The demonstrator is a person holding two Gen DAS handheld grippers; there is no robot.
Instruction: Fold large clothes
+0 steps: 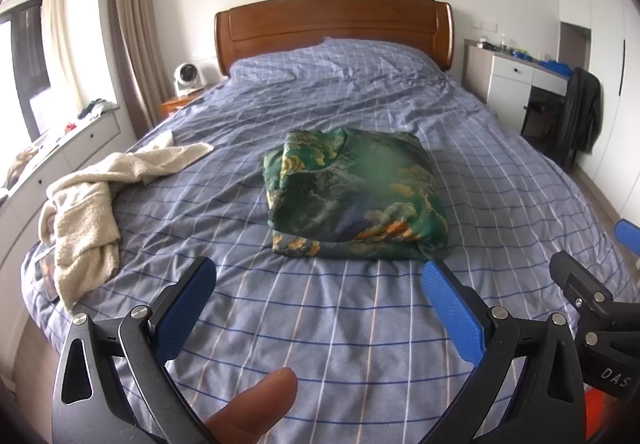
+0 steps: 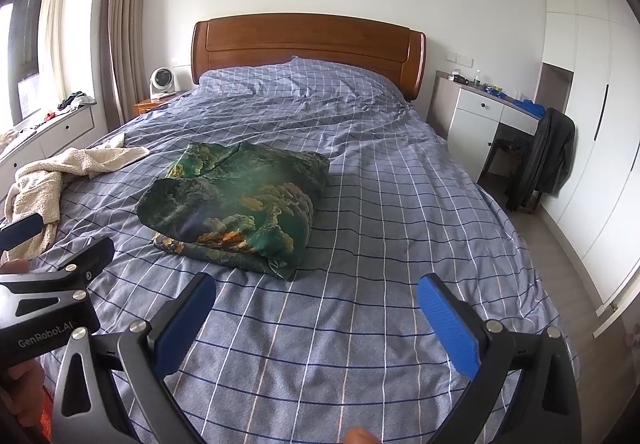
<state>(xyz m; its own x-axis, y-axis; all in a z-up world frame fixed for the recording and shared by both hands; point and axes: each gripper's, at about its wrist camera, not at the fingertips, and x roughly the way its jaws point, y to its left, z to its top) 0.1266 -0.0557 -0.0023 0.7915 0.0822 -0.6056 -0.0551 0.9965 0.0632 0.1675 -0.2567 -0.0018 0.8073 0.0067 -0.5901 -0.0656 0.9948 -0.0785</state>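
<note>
A green garment with a yellow and blue cloud print (image 1: 356,192) lies folded into a thick square in the middle of the bed; it also shows in the right wrist view (image 2: 240,204). My left gripper (image 1: 320,284) is open and empty, held above the bedspread just short of the folded garment's near edge. My right gripper (image 2: 316,300) is open and empty, to the right of the garment and nearer than it. A cream fleece robe (image 1: 84,212) lies crumpled at the bed's left edge, also in the right wrist view (image 2: 48,180).
The bed has a blue checked cover (image 1: 360,324) and a wooden headboard (image 1: 332,24). A white desk (image 2: 480,124) and a chair with a dark jacket (image 2: 548,156) stand on the right. A fan (image 1: 186,78) sits on the left nightstand. White drawers (image 1: 80,144) line the left.
</note>
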